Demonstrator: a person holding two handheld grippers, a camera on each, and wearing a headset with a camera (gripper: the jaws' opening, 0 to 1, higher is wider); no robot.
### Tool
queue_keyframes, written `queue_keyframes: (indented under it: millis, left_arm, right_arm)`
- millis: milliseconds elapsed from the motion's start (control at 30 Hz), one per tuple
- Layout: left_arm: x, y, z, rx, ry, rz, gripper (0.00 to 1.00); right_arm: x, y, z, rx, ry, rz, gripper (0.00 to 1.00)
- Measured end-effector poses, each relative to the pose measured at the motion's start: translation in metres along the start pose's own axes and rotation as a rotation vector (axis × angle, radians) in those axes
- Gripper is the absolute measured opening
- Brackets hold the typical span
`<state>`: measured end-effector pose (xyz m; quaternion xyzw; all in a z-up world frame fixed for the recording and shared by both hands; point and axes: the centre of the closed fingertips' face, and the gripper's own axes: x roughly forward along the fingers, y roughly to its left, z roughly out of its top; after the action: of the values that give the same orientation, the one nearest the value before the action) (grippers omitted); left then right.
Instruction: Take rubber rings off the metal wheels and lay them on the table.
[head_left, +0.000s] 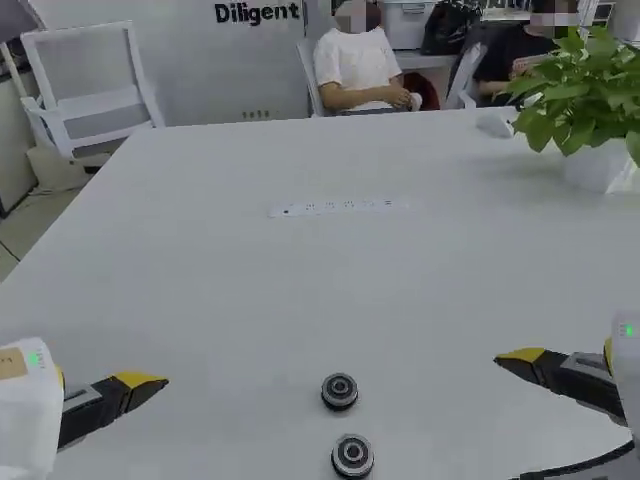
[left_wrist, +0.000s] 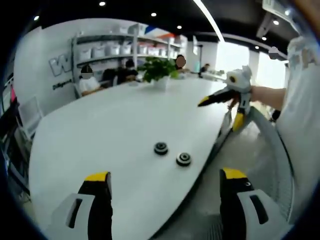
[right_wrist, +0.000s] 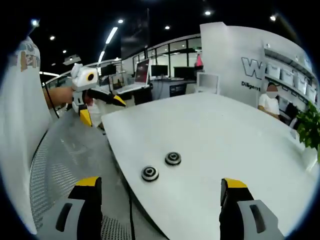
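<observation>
Our left gripper (left_wrist: 165, 175) and right gripper (right_wrist: 161, 182) gape wide and empty either side of the two wheels (head_left: 352, 456) near the table's (head_left: 300, 280) front edge, so tugging a rubber ring (head_left: 325, 392) without pinning its wheel could, we judge, skid it off.

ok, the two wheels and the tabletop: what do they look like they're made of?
Far wheel and near wheel: dark matte outer band, likely rubber; paler grey centre with a slight glint, likely metal. Tabletop: smooth, pale grey-white, soft sheen, probably laminate or painted board; the look leaves it open.
</observation>
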<state>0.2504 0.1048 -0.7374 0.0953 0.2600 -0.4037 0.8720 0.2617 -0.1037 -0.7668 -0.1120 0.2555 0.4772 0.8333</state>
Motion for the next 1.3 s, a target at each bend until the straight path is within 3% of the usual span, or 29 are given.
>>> queue_keyframes:
  millis: [600, 833, 1033, 1233, 1300]
  left_arm:
    - [-0.007, -0.003, -0.005, -0.009, 0.002, 0.014, 0.91]
    - [-0.007, -0.003, -0.013, -0.042, -0.001, 0.010, 0.91]
    - [-0.006, 0.002, -0.018, -0.016, 0.020, 0.020, 0.91]
    - [-0.006, 0.007, -0.015, -0.025, 0.003, 0.021, 0.91]
    - [-0.005, 0.007, -0.017, -0.012, 0.016, 0.016, 0.91]
  right_arm:
    - [-0.001, 0.005, 0.001, -0.007, -0.003, 0.008, 0.99]
    - [0.001, 0.005, -0.004, 0.000, 0.007, 0.010, 0.99]
    - [0.003, 0.004, -0.011, 0.007, 0.023, 0.008, 0.99]
    - [0.004, 0.004, -0.008, 0.009, 0.016, 0.008, 0.99]
    - [0.005, 0.003, -0.008, 0.007, 0.018, 0.007, 0.99]
